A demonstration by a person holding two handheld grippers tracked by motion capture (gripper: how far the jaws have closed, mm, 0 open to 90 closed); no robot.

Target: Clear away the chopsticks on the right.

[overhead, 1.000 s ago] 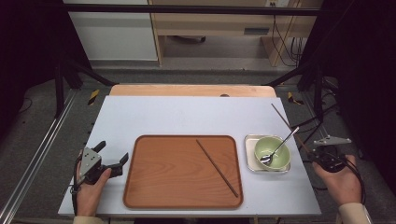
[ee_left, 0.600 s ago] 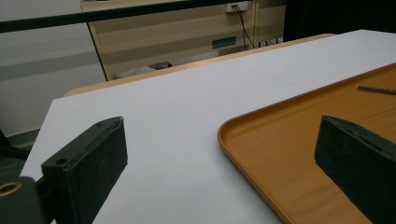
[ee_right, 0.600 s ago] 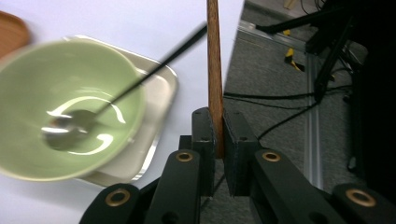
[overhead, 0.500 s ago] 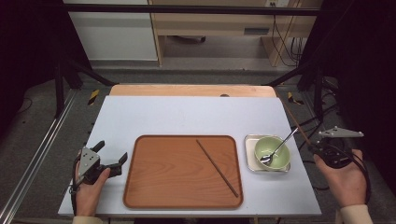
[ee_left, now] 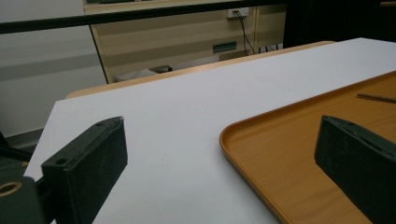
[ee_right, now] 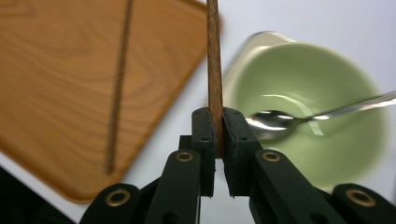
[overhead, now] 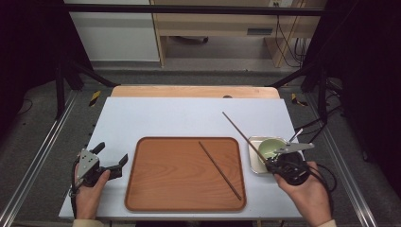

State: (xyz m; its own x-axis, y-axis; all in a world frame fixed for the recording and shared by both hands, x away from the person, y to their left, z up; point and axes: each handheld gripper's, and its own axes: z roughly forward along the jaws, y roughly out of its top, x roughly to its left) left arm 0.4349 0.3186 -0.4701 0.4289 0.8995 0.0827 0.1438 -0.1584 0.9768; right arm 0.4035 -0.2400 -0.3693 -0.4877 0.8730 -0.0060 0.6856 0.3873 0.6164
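Clamped between the closed jaws of the right gripper (ee_right: 215,133) is a brown chopstick (ee_right: 214,56), which is seen in the right gripper view rising straight up from the pads and passing over the corner of the wooden tray (ee_right: 56,70). In the high view this gripper (overhead: 268,163) is held in the person's right hand (overhead: 307,194) at the near right of the white table (overhead: 165,118), and the held chopstick (overhead: 241,133) slants away from it toward the far left, its tip hanging over bare tabletop. Just beside that gripper a green bowl (overhead: 270,147) is set in a small square dish (overhead: 255,163), and a metal spoon (ee_right: 299,119) is leaned in the bowl with its handle pointing off to the right.

At the near left, the left gripper (overhead: 112,165) is held in the left hand (overhead: 90,189) with its jaws spread wide and nothing between them; in the left gripper view the tray's rim (ee_left: 243,140) is seen between the two black pads, untouched by either.

Between the two hands the tray (overhead: 161,175) is laid flat, and a second chopstick (overhead: 220,170) is laid on it diagonally, from near the middle toward the near right corner. Beyond the white surface, a strip of light wooden tabletop (overhead: 189,91) is visible.
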